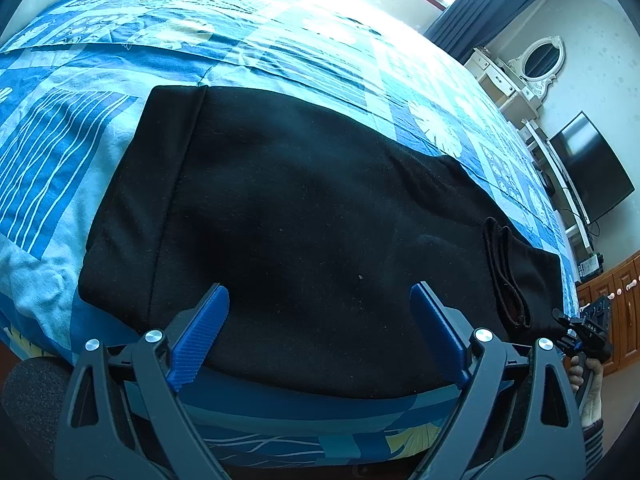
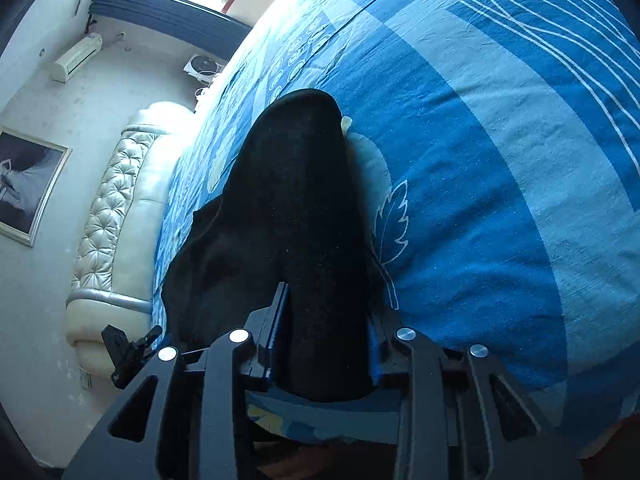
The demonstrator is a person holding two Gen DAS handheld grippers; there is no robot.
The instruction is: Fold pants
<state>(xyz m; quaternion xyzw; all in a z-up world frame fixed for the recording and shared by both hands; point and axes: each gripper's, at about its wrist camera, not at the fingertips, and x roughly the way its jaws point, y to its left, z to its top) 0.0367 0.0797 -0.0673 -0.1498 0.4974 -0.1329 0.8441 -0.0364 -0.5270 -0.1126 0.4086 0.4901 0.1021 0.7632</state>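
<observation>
1. The black pants (image 1: 304, 208) lie spread flat on the bed (image 1: 56, 168), over its blue patterned cover, near the bed's front edge.
2. The left hand-held gripper (image 1: 320, 336) hovers at that near edge, its blue fingers (image 1: 200, 340) spread wide apart, grasping nothing.
3. The right hand-held gripper (image 2: 326, 344) is clenched on a bunched end of the pants (image 2: 296, 216), the cloth pinched between its fingers.
4. A padded white headboard (image 2: 120, 216) stands beyond.
</observation>
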